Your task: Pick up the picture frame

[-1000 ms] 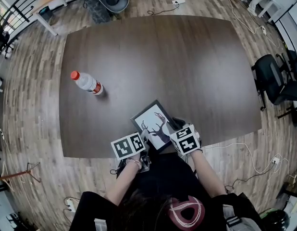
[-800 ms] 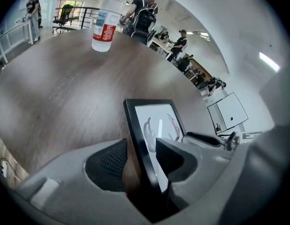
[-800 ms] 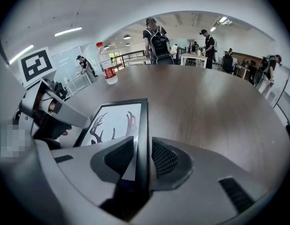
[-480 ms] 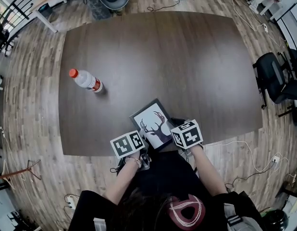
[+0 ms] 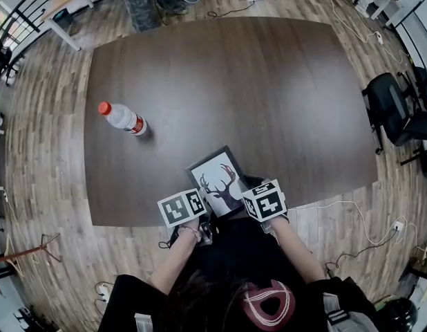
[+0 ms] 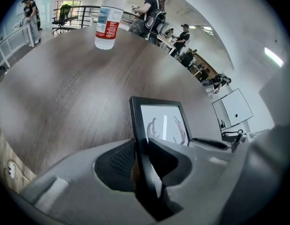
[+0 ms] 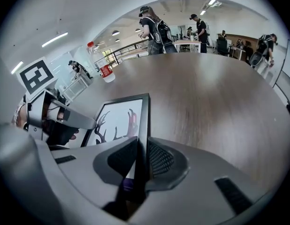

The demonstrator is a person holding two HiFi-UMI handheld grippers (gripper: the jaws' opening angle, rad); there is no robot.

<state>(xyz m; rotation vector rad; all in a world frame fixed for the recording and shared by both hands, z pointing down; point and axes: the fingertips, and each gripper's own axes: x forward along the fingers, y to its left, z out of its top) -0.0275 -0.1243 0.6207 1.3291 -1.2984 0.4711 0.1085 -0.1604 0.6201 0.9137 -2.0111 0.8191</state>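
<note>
A black picture frame [image 5: 217,178] with a deer print lies on the dark table [image 5: 234,81] near its front edge. In the left gripper view, my left gripper [image 6: 141,161] has the frame's [image 6: 161,123] left edge between its closing jaws, and the pads rest against it. My right gripper [image 7: 141,161] is also closing, its pads tight on both sides of the frame's [image 7: 119,121] right edge. In the head view the left gripper [image 5: 205,203] and the right gripper [image 5: 247,189] flank the frame's near corners.
A plastic water bottle [image 5: 122,117] with a red cap lies on the table's left part. Black office chairs [image 5: 396,113] stand to the right of the table. Cables run over the wooden floor. Several people stand beyond the table's far side [image 7: 156,29].
The right gripper's marker cube has turned a little and drawn in against the frame's right edge. The left gripper and the frame stay about where they were.
</note>
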